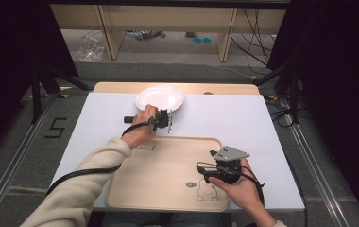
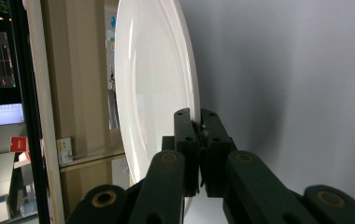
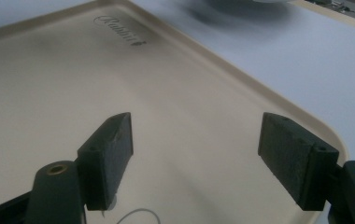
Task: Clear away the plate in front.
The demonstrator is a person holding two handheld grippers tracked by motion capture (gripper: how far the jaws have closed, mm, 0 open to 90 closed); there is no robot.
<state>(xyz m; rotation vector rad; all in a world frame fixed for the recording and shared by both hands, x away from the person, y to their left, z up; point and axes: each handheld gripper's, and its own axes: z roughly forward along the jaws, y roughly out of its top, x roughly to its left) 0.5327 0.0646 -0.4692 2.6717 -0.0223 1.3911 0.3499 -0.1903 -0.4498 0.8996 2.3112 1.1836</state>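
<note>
I observe the left forearm, in a cream sleeve, reaching forward and across the worktop [image 1: 243, 118] from the lower left of the high view, the hand wrapped round the left hand-held gripper [image 1: 164, 119], which is rolled onto its side and points toward the far edge. In the left gripper view its jaws stand clenched on the near rim of one white plate [image 2: 152, 84], one pad on either face of the rim, with no gap visible between pad and plate; the plate appears there edge-on because of the camera's roll. In the high view I find that plate [image 1: 160, 98] at the far middle of the worktop, just beyond the beige tray [image 1: 168, 179]; whether its far edge rests on the surface or is raised I cannot tell. The right hand sits low at the near right, holding the right hand-held gripper [image 1: 205, 169] over the right-hand part of the tray, pointing left across it. In the right gripper view its jaws stand wide apart, released, with nothing between them and the tray floor [image 3: 119, 84] beneath. Count: one plate, one tray bearing a printed rabbit figure [image 1: 206, 191] near its front right corner, two hand-held grippers, one per hand.
</note>
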